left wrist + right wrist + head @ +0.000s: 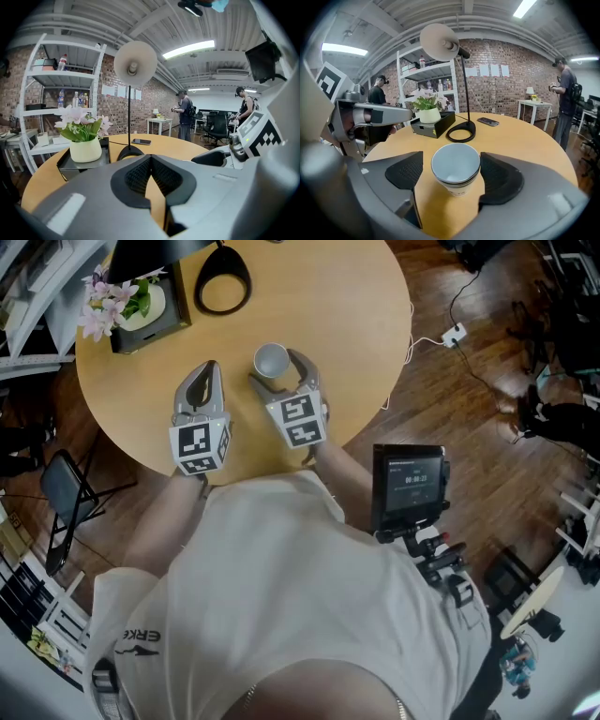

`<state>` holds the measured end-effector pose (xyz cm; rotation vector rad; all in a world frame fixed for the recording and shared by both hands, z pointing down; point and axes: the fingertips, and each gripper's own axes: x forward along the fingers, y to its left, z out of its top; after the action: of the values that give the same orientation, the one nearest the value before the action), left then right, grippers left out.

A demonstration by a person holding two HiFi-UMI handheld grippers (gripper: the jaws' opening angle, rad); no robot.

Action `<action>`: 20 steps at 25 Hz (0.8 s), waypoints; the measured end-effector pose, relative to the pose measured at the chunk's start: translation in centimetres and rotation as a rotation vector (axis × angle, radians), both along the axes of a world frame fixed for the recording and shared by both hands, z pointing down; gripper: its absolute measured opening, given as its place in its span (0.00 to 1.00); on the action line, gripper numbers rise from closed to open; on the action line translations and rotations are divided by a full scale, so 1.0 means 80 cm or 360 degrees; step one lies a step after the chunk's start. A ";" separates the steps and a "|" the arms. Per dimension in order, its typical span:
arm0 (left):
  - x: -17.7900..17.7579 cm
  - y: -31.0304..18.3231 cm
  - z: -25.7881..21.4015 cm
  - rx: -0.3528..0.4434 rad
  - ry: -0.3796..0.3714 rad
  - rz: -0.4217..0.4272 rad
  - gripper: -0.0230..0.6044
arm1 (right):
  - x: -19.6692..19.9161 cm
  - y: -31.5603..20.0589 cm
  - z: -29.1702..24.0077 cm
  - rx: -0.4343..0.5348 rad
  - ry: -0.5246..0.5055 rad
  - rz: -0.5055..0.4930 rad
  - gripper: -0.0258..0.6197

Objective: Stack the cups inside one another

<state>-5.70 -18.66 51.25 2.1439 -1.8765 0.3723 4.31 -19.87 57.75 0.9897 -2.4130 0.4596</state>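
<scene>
Cup stack (455, 168): pale paper cups nested one inside another, on the near part of the round wooden desk (342, 306), right of its middle.
Axis: the stack's long axis runs straight up; mouth open to the ceiling, base flat on the desk, no tilt.
Right gripper (279, 371): jaws spread wide, one on each side of the stack. There is a clear gap at the left pad; the right pad sits just beside the rim without pressing it.
Left gripper (206, 376): jaws closed tip to tip with nothing between them, held over the desk just left of the stack.
Far side: a black desk lamp (461, 130) stands beyond the stack, and a phone (490, 122) lies to its right.
Far left: a flower pot (430, 115) sits on a black box (438, 125).
</scene>
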 end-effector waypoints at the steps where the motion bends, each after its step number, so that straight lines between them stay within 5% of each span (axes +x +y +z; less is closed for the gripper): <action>1: 0.000 -0.001 0.000 0.0000 0.0002 0.0001 0.04 | 0.000 0.000 0.000 -0.0001 0.0001 -0.0002 0.66; 20: 0.020 0.017 -0.002 0.0009 -0.0030 0.0040 0.04 | 0.031 -0.005 -0.037 0.0190 -0.0096 0.0175 0.59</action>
<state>-4.08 -17.32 51.09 2.1771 -1.8643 0.3946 6.79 -20.27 54.78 1.1801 -2.4728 0.3921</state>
